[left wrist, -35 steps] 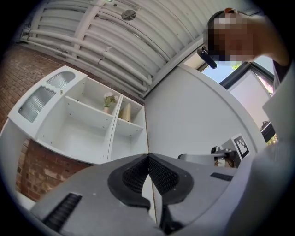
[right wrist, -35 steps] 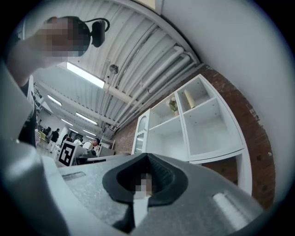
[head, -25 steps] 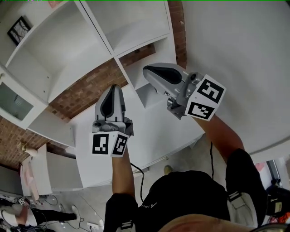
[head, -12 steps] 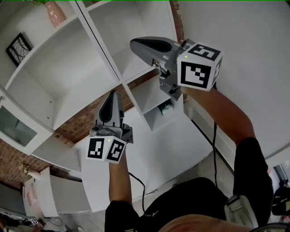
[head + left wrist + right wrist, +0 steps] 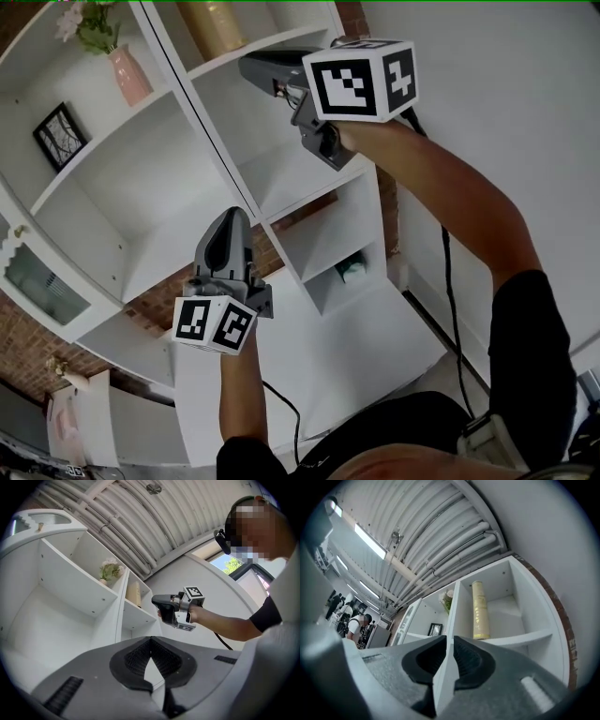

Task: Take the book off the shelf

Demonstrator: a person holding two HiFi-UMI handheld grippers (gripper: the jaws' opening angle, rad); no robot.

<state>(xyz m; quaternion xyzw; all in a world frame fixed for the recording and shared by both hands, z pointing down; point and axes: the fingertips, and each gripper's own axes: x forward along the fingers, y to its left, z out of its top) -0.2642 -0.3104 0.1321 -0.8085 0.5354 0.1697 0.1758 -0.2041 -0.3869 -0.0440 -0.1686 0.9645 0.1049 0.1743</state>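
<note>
Head view: the book (image 5: 212, 25) stands upright in the top right compartment of the shelf (image 5: 150, 178), against the central divider. The right gripper (image 5: 248, 64) is raised to that compartment's board, its tips just beside the book and not touching it. The left gripper (image 5: 231, 217) is held before the shelf's divider two boards lower, well apart from the book.

Left gripper view: the left gripper (image 5: 151, 639) is clenched, tips together, with nothing between them. The book (image 5: 134, 594) stands in the shelf's upper compartment, above the jaws.

Right gripper view: the right gripper (image 5: 450, 639) is released by a narrow slit. Its jaws have just been opening, and nothing is between them. The book (image 5: 479, 611) stands on the shelf's top board, above the jaw tips and slightly right of them, clear of both pads.
</note>
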